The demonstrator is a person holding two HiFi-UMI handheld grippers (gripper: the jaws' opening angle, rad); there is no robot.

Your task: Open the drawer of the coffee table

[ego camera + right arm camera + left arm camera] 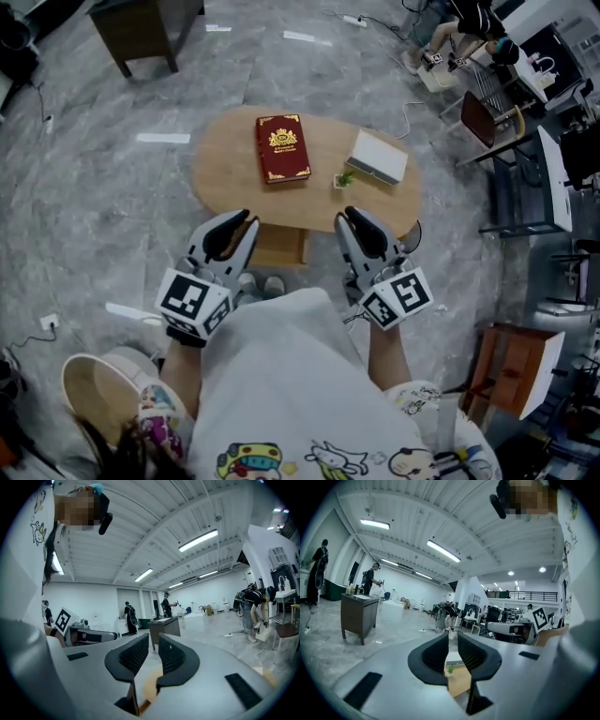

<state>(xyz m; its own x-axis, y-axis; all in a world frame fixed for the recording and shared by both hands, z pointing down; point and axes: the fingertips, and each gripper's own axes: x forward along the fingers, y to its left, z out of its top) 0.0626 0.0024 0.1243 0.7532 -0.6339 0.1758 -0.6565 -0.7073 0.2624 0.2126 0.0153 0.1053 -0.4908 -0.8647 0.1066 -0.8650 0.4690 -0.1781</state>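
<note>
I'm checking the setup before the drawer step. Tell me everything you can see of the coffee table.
The coffee table is a low oval piece with a light, wood-look top, standing on the grey marbled floor. On top lie a red book with a gold emblem, a flat white box and a tiny green plant. At its near edge a wood-coloured drawer seems to stick out toward the person. The legs are hidden under the top.

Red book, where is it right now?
In the head view, the red book lies on the left half of the coffee table, with the small plant and white box to its right.
</note>
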